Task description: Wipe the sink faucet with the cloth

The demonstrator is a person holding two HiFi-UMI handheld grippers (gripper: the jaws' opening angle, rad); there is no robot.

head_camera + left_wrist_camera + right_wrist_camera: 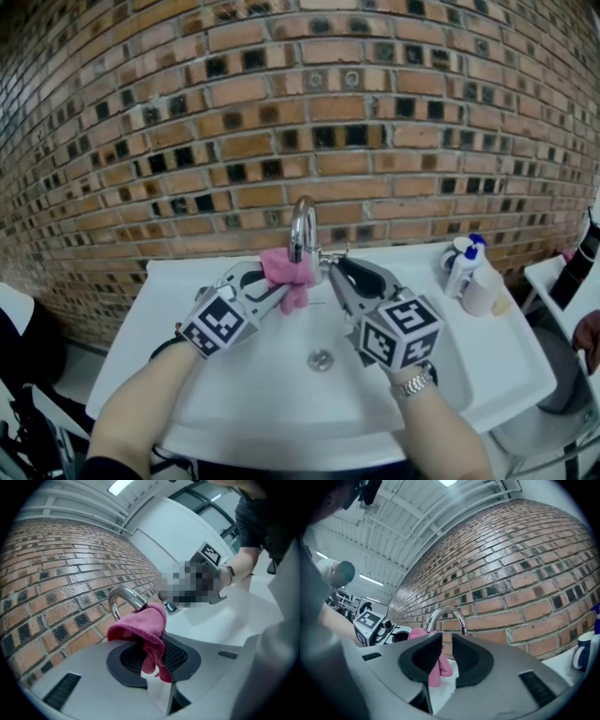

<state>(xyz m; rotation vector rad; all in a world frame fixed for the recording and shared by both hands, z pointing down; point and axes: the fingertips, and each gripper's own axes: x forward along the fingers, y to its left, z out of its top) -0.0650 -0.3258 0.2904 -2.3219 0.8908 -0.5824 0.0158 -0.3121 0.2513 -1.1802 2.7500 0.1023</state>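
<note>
Mid-wipe: the left gripper [277,292] clamped the pink cloth [287,270] against the faucet [303,225]. The right gripper [339,270], jaws slightly apart and probably empty, sat right of the faucet. Next it needed rubbing down the spout.

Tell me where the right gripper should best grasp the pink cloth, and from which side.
Probably the loose tail of the cloth, hanging free beside the faucet. The right gripper can come level from the right, since the left gripper pinches the upper bunch from the left.

Even light from ceiling strip lights [119,485], soft shadows, fisheye-bent edges, dark corners
</note>
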